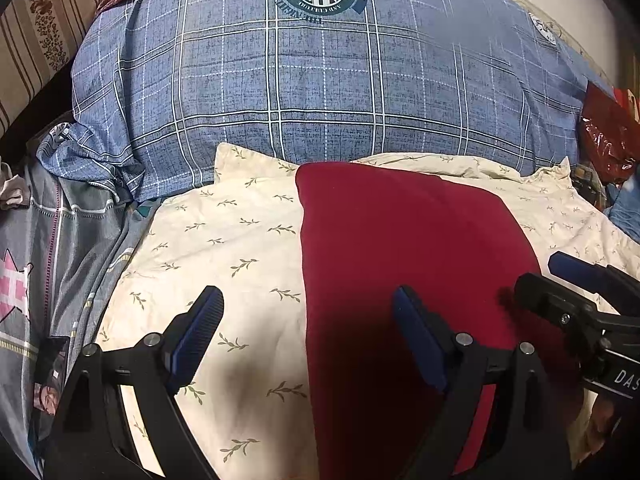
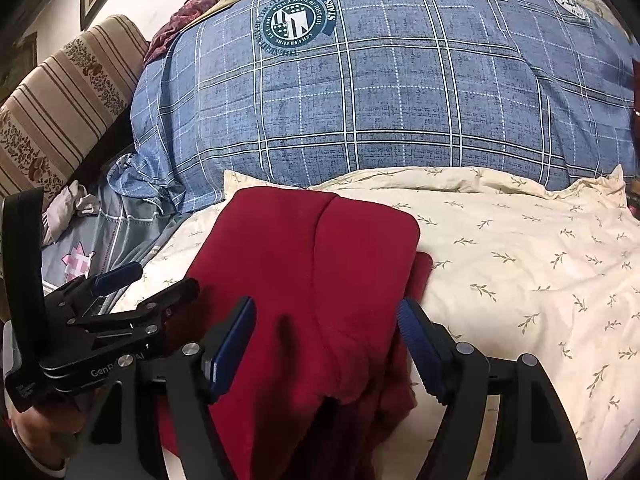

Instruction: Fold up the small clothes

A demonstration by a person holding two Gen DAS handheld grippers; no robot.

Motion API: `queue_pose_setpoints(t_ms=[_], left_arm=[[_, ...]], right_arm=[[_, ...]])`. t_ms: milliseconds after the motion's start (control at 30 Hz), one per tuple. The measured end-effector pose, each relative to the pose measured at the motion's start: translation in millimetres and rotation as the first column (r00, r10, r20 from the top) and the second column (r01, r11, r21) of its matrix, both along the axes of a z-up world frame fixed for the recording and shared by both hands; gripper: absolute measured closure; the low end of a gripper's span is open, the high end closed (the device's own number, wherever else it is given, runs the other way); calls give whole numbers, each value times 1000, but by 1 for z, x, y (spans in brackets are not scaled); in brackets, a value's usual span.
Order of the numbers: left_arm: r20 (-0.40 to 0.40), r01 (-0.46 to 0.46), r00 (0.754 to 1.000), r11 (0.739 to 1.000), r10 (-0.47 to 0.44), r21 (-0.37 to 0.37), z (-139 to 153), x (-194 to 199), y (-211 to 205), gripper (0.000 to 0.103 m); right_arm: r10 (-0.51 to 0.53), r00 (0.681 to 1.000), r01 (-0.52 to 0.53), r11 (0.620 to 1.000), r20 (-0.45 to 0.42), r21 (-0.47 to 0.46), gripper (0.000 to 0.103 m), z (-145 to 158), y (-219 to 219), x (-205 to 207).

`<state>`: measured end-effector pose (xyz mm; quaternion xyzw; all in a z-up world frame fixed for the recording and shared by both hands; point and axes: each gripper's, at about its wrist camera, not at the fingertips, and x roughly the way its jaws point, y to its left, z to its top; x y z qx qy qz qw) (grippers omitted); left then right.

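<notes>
A dark red garment (image 1: 400, 256) (image 2: 312, 248) lies folded into a rough rectangle on a cream leaf-print cloth (image 1: 224, 248) (image 2: 520, 264); its near end is bunched in loose folds. My left gripper (image 1: 308, 304) hovers open over the garment's left edge, one finger above the cream cloth, the other above the red fabric. My right gripper (image 2: 326, 310) stands open above the garment's near right part, nothing pinched. Each gripper shows in the other's view: the right gripper (image 1: 540, 276) at the garment's right edge, the left gripper (image 2: 160, 280) at its left edge.
A bulky blue plaid duvet (image 1: 300, 80) (image 2: 380, 100) rises just behind the cream cloth. A striped cushion (image 1: 36, 40) (image 2: 60, 112) stands at the far left. A grey sheet with a pink star (image 1: 40, 260) lies left, and a shiny red bag (image 1: 608, 136) sits right.
</notes>
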<state>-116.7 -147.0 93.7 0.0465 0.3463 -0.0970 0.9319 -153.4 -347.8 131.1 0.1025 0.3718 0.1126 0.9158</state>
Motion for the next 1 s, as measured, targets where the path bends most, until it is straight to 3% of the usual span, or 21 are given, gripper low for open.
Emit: queue_pose_setpoints(t_ms=[1000], left_arm=[[4, 5, 1000, 1000, -5, -1, 0, 0, 1, 16]], right_arm=[[5, 1000, -5, 1000, -9, -16, 27, -2, 3, 1]])
